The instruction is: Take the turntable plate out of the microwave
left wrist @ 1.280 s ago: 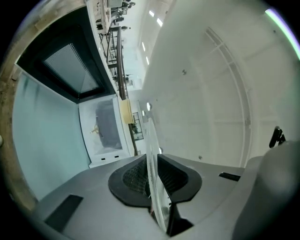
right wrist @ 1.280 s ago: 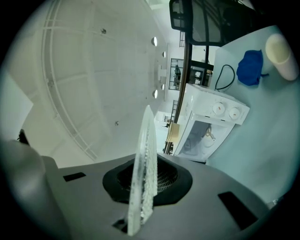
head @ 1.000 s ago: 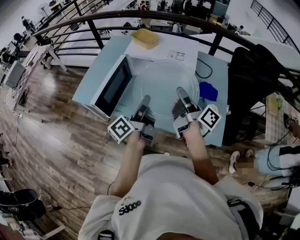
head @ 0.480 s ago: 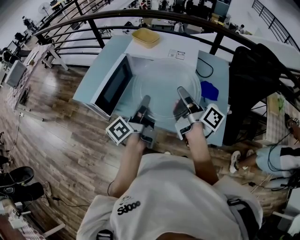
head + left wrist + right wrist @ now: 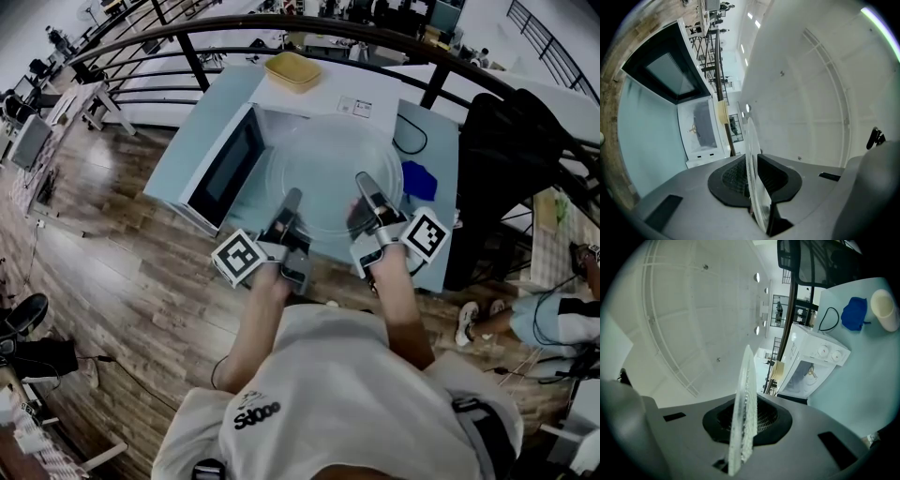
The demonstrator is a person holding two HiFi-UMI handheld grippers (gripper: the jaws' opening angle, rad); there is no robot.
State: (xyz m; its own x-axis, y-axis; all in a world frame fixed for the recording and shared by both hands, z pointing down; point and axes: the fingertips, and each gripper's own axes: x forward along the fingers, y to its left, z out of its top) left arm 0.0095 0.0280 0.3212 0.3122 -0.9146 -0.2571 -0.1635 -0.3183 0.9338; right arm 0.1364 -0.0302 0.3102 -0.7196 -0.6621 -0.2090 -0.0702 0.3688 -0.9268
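Observation:
A clear glass turntable plate point(image 5: 328, 169) hangs level in front of the white microwave point(image 5: 323, 105), outside its cavity. My left gripper point(image 5: 289, 208) is shut on the plate's near left rim. My right gripper point(image 5: 364, 192) is shut on the near right rim. In the left gripper view the plate's edge point(image 5: 752, 154) runs between the dark pads of the left gripper point(image 5: 752, 176). In the right gripper view the plate's edge point(image 5: 744, 390) sits the same way in the right gripper point(image 5: 746, 420). The microwave's open cavity point(image 5: 806, 376) shows beyond.
The microwave door point(image 5: 225, 169) stands open to the left, over the pale blue table point(image 5: 197, 122). A yellow dish point(image 5: 292, 70) lies on the microwave. A blue cloth point(image 5: 418, 181), a cup point(image 5: 886, 309) and a black cable point(image 5: 408, 141) lie at the right. A dark railing point(image 5: 187, 61) runs behind.

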